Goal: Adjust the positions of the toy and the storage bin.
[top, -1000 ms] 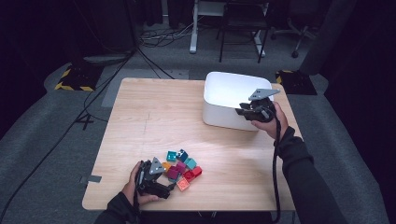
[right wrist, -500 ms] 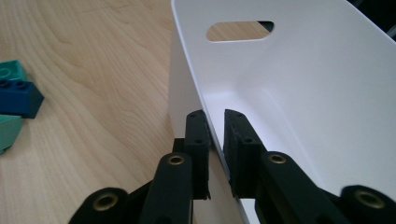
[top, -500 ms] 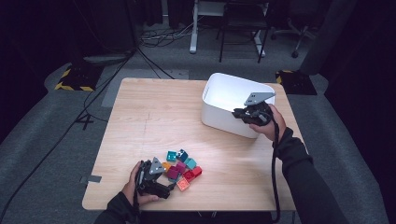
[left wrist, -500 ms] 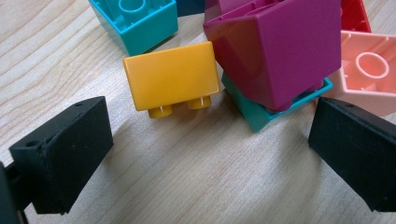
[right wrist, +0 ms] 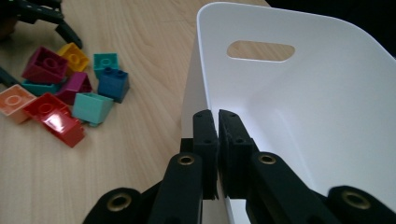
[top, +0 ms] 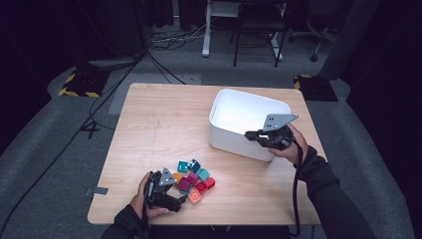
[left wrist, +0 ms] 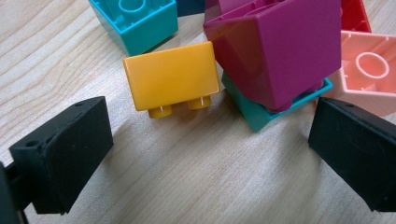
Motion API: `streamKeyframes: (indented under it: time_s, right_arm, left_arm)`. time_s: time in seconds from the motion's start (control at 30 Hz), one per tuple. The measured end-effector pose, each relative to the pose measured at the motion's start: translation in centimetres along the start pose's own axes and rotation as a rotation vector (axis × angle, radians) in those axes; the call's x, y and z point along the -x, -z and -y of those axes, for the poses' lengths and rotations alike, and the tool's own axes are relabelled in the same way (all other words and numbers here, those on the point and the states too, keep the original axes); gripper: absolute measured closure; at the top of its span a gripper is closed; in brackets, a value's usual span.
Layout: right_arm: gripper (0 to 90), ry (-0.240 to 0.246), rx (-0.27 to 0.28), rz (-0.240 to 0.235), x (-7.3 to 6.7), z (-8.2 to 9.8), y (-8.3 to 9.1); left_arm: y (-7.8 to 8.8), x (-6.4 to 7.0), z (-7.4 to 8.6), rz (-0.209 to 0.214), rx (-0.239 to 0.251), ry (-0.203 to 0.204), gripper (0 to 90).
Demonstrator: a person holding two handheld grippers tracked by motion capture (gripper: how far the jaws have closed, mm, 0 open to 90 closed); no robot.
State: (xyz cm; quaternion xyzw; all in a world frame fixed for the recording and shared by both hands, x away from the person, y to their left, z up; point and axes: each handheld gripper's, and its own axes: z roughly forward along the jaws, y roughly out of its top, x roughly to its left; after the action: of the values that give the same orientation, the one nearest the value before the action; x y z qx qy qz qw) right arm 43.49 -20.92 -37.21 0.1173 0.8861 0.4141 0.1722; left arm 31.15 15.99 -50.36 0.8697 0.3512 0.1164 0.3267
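The right gripper point(right wrist: 217, 140) was clamped on the near wall of the white bin point(top: 234, 99), far right on the table. The left gripper point(left wrist: 210, 154) stood wide before the yellow brick point(left wrist: 172, 77), near left; it needed squaring up first.

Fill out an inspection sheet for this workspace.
Surface: light wooden table, bare wood.
Job's things: white plastic tub, empty as far as can be seen; pile of coloured plastic building bricks near the front edge.
Clutter: strip of grey tape at the table's left edge.
Grippers: left claw open at the bricks, nothing between its jaws; right claw shut on the tub's wall.
Cables: black cable trails from the right claw; loose cables on the floor.
Surroundings: dark room, grey floor, yellow-and-black striped blocks.
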Motion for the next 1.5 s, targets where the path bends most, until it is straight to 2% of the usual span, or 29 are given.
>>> streamKeyframes:
  time_s: [0.13, 0.23, 0.33, 0.4, 0.53, 0.6, 0.83, 0.93, 1.1, 1.2, 1.23, 1.27, 1.3, 1.33, 1.37, 1.4, 1.43, 1.5]
  right_arm:
    - [86.1, 0.023, 0.008, -0.039, -0.8, 0.0, 0.3]
    - [85.8, 0.029, 0.007, -0.037, -1.0, 0.0, 0.4]
    - [85.5, 0.014, 0.016, -0.022, -1.2, 0.0, 0.7]
    - [84.7, 0.008, 0.036, -0.004, -1.2, 0.0, 1.5]
    - [82.8, 0.01, 0.025, 0.022, -1.3, 0.2, 2.4]
    - [80.8, 0.001, 0.024, 0.06, -1.3, 0.8, 3.3]
    - [75.0, -0.026, 0.019, 0.102, -1.0, 2.8, 5.4]
    - [74.3, -0.029, 0.01, 0.109, -1.0, 3.3, 5.8]
    - [76.3, -0.026, 0.006, 0.149, -1.0, 4.1, 6.3]
    - [77.0, -0.028, -0.001, 0.169, -0.8, 4.6, 6.5]
    - [78.0, -0.034, -0.011, 0.195, -0.6, 4.8, 6.6]
    - [78.0, -0.034, -0.011, 0.195, -0.6, 4.8, 6.6]
    - [77.9, -0.036, -0.023, 0.215, -0.3, 5.1, 6.7]
    - [77.9, -0.036, -0.023, 0.215, -0.3, 5.1, 6.7]
    - [77.7, -0.05, -0.018, 0.234, 0.0, 5.4, 6.9]
    - [77.7, -0.05, -0.018, 0.234, 0.0, 5.4, 6.9]
    - [77.7, -0.073, -0.012, 0.249, 0.2, 5.6, 7.1]
    - [77.7, -0.082, -0.011, 0.262, 0.4, 5.7, 7.2]
  left_arm:
    - [0.0, 0.0, 0.0, -0.001, 0.0, 0.001, 0.0]
    - [0.0, 0.0, 0.0, -0.002, 0.0, 0.001, 0.0]
    - [0.0, 0.0, 0.0, -0.002, 0.0, 0.001, 0.0]
    - [0.0, 0.0, 0.0, -0.001, 0.0, 0.002, 0.0]
    - [0.0, 0.0, 0.0, 0.002, 0.0, 0.005, 0.0]
    - [0.0, 0.0, 0.0, 0.002, 0.0, 0.005, 0.0]
    - [-0.1, 0.0, -0.2, -0.006, -0.001, -0.004, 0.0]
    - [-0.2, 0.1, -0.2, 0.002, -0.006, 0.009, 0.0]
    - [-0.2, 0.1, -0.3, 0.001, -0.003, 0.011, 0.0]
    - [-0.5, 0.2, -0.6, -0.001, -0.004, 0.004, 0.0]
    - [-0.7, 0.2, -0.9, -0.01, 0.001, -0.016, 0.1]
    - [-0.7, 0.2, -0.9, -0.01, 0.001, -0.016, 0.1]
    - [-1.1, 0.3, -1.3, 0.004, 0.002, -0.023, 0.2]
    - [-1.1, 0.3, -1.3, 0.004, 0.002, -0.023, 0.1]
    - [-1.2, 0.4, -1.5, 0.008, -0.002, -0.017, 0.1]
    - [-1.3, 0.4, -1.6, 0.009, -0.001, -0.019, 0.1]
    - [-1.5, 0.5, -1.8, 0.013, -0.008, -0.011, 0.1]
    - [-1.7, 0.5, -2.1, 0.005, 0.001, -0.025, 0.1]
